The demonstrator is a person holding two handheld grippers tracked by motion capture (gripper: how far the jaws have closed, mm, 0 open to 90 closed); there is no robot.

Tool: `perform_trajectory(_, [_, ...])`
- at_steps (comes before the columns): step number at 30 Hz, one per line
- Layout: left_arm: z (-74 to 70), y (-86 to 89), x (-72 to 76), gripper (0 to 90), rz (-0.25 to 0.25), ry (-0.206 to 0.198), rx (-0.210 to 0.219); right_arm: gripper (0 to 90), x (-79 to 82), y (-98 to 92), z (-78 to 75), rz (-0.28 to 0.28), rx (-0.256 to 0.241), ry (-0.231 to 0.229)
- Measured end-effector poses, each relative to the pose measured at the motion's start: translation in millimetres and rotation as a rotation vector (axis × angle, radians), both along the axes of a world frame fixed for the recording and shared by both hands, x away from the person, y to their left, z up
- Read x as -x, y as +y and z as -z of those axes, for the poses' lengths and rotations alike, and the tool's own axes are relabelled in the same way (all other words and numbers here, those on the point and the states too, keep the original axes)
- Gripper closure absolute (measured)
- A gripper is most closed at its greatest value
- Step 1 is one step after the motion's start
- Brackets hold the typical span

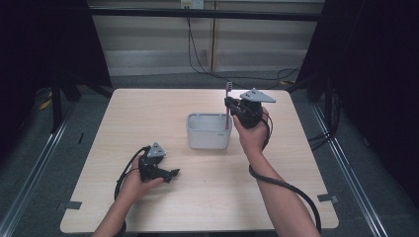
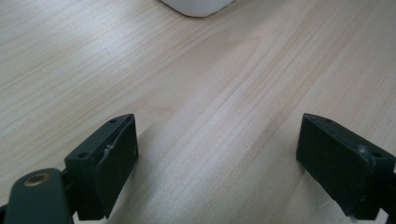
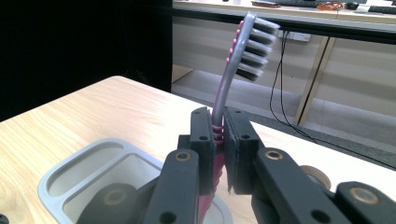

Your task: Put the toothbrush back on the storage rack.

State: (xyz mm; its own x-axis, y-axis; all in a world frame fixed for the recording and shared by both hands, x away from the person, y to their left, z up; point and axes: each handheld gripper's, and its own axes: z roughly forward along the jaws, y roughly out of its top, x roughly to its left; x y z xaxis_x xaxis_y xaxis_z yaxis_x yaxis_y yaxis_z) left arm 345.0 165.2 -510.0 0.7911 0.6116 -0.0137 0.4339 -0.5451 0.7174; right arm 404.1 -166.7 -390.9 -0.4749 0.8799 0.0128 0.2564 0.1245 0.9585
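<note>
A grey and pink toothbrush (image 3: pixel 233 70) stands upright, bristle head up, with my right gripper (image 3: pixel 218 140) shut on its handle. In the high view the toothbrush (image 1: pixel 228 106) has its lower end down inside the right side of a white rectangular holder (image 1: pixel 208 131) at the table's middle, and the right gripper (image 1: pixel 232 105) is just above the holder's right rim. My left gripper (image 1: pixel 174 173) rests low over the table to the front left of the holder. Its jaws stand wide apart in the left gripper view, with bare wood between them (image 2: pixel 217 154).
The wooden table (image 1: pixel 148 113) has free room all round the holder. A corner of the white holder (image 2: pixel 198 7) shows at the top of the left gripper view. Black cables (image 1: pixel 276 182) trail from both grippers toward the front edge. Dark curtains flank the table.
</note>
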Motion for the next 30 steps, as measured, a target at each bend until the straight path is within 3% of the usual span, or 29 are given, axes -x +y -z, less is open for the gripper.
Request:
perform_trajectory(20, [0.0,-0.1,0.1,12.5,-0.001,0.001,0.000,83.7,7.0,-2.8,6.2,-0.019,0.012,0.001])
perform_trajectory(30, [0.0,-0.1,0.1,12.5,0.000,0.000,0.000,83.5,11.2,-7.7,11.5,-0.019,-0.005,0.008])
